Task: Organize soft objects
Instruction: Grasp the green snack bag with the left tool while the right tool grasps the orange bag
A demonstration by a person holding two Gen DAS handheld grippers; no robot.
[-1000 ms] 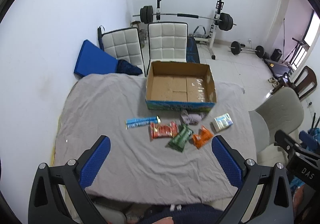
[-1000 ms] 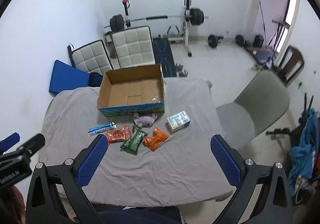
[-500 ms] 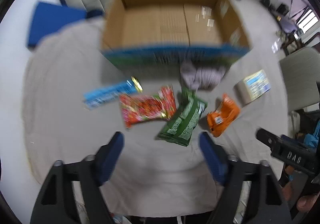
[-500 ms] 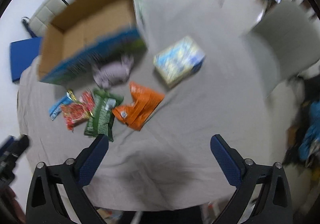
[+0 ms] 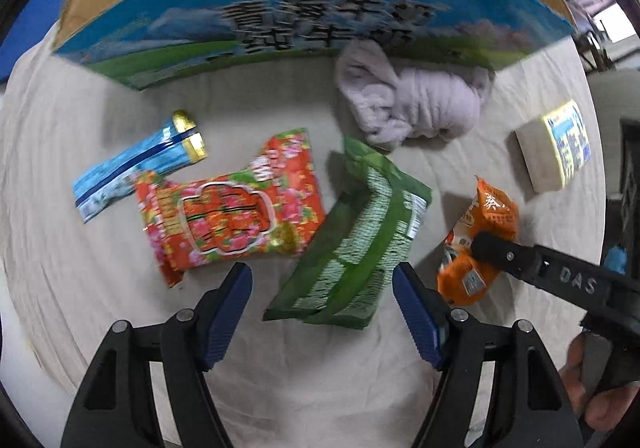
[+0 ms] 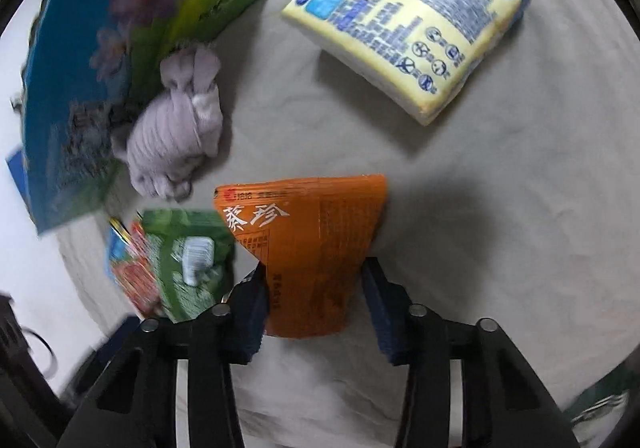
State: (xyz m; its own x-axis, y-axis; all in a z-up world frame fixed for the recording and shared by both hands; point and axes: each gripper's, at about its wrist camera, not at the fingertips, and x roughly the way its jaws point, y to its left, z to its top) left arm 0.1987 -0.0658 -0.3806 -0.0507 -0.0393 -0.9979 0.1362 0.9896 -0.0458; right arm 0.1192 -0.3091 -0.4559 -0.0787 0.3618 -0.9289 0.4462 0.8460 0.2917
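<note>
The right gripper (image 6: 312, 288) fingers are closing astride the orange packet (image 6: 308, 244), long axis pointing away; left gripper (image 5: 322, 300) half-open, straddling the green packet (image 5: 360, 248).

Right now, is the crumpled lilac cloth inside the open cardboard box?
No, the lilac cloth lies on the grey sheet against the cardboard box's printed outer wall.

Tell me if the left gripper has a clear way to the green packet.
Probably yes. The left gripper hangs open right over the green packet, nothing between them; the red packet lies close beside.
</note>
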